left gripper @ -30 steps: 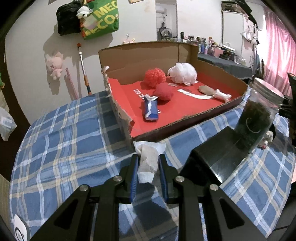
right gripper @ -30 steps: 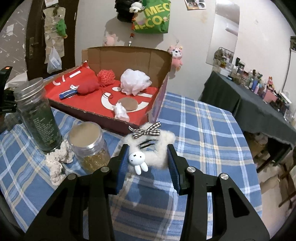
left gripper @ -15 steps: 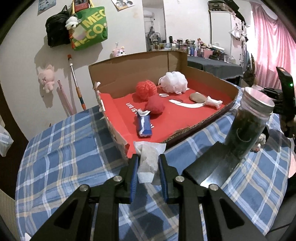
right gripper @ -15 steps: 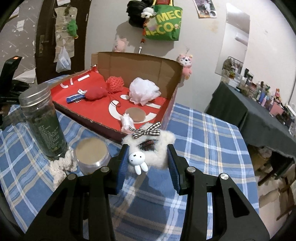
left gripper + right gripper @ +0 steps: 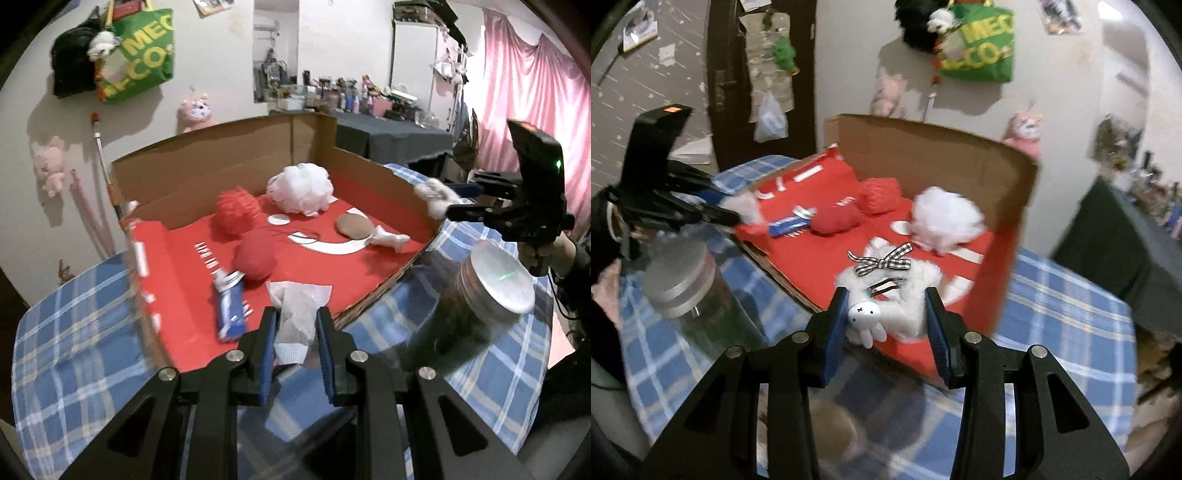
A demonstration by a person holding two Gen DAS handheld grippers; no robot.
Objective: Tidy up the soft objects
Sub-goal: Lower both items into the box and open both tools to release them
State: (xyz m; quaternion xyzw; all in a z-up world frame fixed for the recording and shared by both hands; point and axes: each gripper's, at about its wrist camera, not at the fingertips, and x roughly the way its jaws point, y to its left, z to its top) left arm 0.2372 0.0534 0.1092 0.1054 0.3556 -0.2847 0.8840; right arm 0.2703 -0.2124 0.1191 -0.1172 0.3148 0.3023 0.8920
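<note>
My left gripper (image 5: 296, 334) is shut on a white tissue packet (image 5: 295, 314), held over the near edge of the cardboard box (image 5: 207, 162) with its red floor. My right gripper (image 5: 886, 321) is shut on a white fluffy hair clip (image 5: 905, 291) with a checked bow and a small rabbit charm, held above the box's near right corner. Inside the box lie a white mesh pouf (image 5: 301, 186), a red mesh pouf (image 5: 236, 210), a red ball (image 5: 255, 258), a blue-and-white packet (image 5: 231, 310), a brown pad (image 5: 354, 225) and a small white cloth piece (image 5: 388, 238).
A tall glass jar with a metal lid (image 5: 472, 306) stands on the blue plaid tablecloth (image 5: 74, 332) right of my left gripper, in front of the box. A lower jar sits blurred beneath my right gripper. A dark side table (image 5: 1126, 240) stands to the right.
Both grippers have risen and moved forward toward the box with their loads. The tissue packet and the fluffy clip now hang over the box's edge instead of over the tablecloth.
</note>
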